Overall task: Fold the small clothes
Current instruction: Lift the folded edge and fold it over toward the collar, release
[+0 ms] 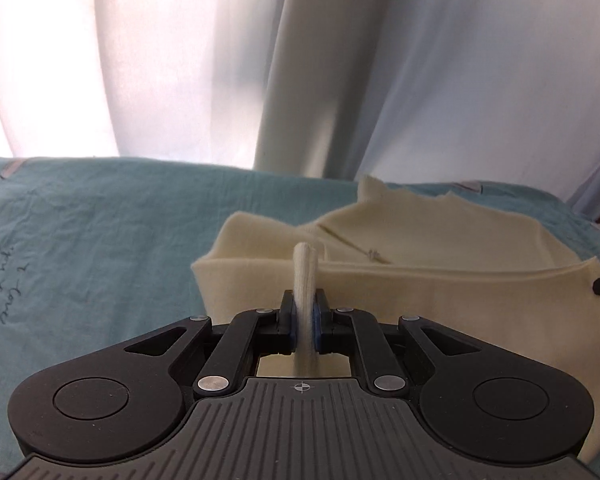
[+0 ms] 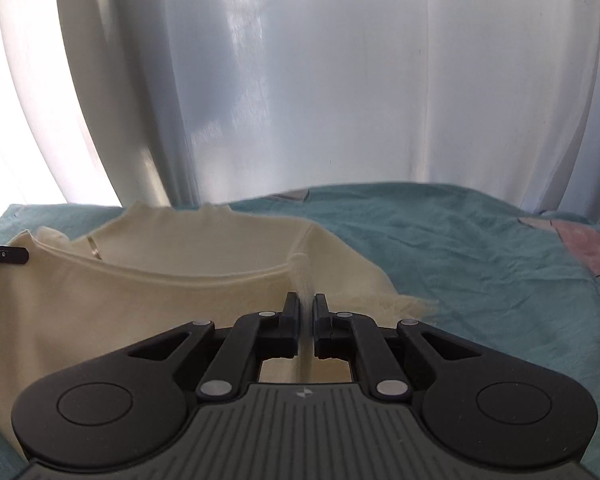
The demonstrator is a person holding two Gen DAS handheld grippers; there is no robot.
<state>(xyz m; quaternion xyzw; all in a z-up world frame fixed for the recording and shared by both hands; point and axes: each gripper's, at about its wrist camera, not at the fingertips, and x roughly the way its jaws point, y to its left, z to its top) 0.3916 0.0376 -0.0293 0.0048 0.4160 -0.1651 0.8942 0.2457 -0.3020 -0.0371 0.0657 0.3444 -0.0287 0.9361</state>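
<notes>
The cream top (image 1: pixel 440 240) lies on the teal sheet (image 1: pixel 100 240) near its far edge by the curtain (image 1: pixel 340 80), its near hem lifted. The left gripper (image 1: pixel 305 312) and right gripper (image 2: pixel 308 312) are each pinched tight on a fold of that hem, well apart. It looks light, soft and floppy, best held at the hem corners. Its long axis seems to run from hem to neckline, neckline pointing at the curtain

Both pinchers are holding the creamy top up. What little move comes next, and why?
Probably carry the held edge forward and lay it down. The left gripper and right gripper each pinch the cream top, whose far part lies on the teal sheet.
</notes>
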